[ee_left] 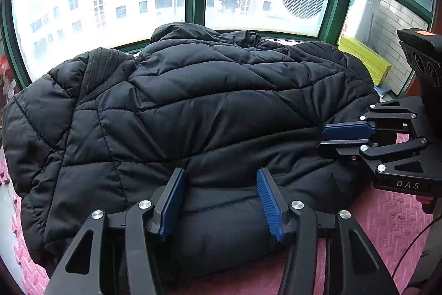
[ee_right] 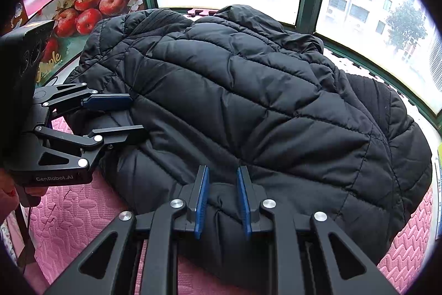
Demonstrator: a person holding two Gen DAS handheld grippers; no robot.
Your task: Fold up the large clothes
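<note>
Left gripper: fingers spread wide, clamped around a thick roll of the black quilted puffer jacket's near hem | jacket: lay bunched on the pink foam mat by the window | right gripper: fingers narrow, pinching the same hem, apparently readying a lift-and-fold.

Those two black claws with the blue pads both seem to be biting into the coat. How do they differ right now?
The left gripper stands wider, its jaws straddling a thick roll of the black puffer jacket; the right gripper is narrower, pinching a thinner fold. The left gripper holds the hem on the side of the apple poster, the right gripper on the side of the yellow box. Both have blue ribbed pads, tilt downward and grip the near edge over the pink mat.
</note>
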